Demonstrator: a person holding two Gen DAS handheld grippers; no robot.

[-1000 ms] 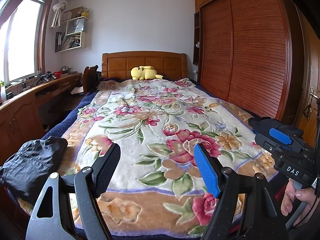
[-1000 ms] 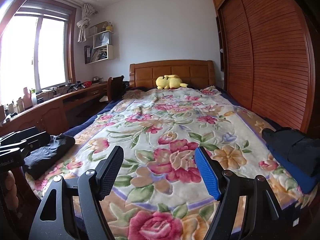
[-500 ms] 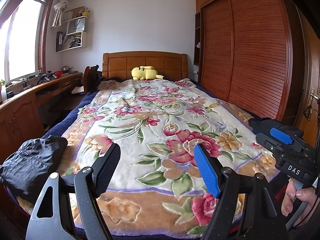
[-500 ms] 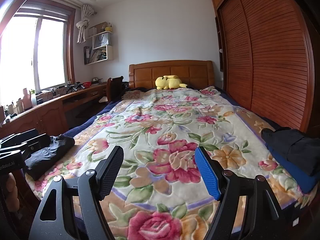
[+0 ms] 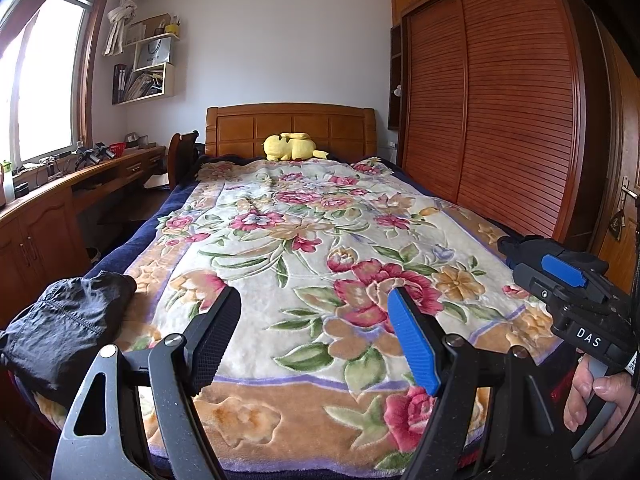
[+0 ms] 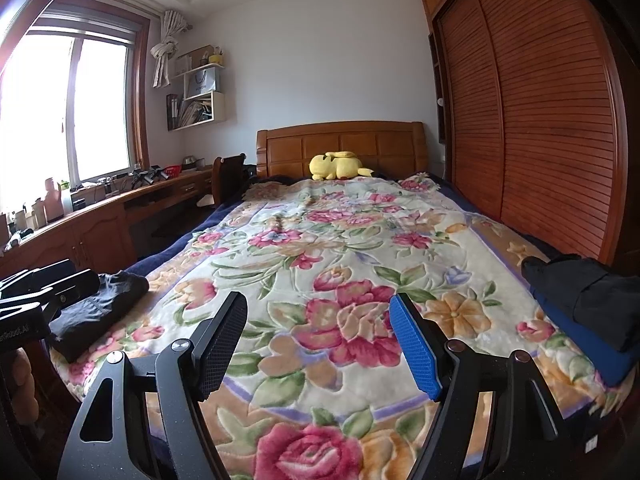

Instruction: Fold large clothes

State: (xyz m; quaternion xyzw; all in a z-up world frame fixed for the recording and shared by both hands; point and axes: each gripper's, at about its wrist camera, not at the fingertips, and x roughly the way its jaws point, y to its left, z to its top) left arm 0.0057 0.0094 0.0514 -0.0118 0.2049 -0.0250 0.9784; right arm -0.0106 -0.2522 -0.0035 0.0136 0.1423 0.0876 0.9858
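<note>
A bed with a floral blanket fills both views. A crumpled black garment lies on its near left corner; it also shows in the right wrist view. A folded pile of black and blue clothes sits on the near right edge. My left gripper is open and empty above the foot of the bed. My right gripper is open and empty, also above the foot. The right gripper's body shows at the right of the left wrist view.
A yellow plush toy lies by the wooden headboard. A long wooden desk runs under the window on the left. A slatted wooden wardrobe lines the right wall close to the bed.
Both grippers have barely shifted over the foot of the bed. Both stay open and empty. The clothes have not moved.
</note>
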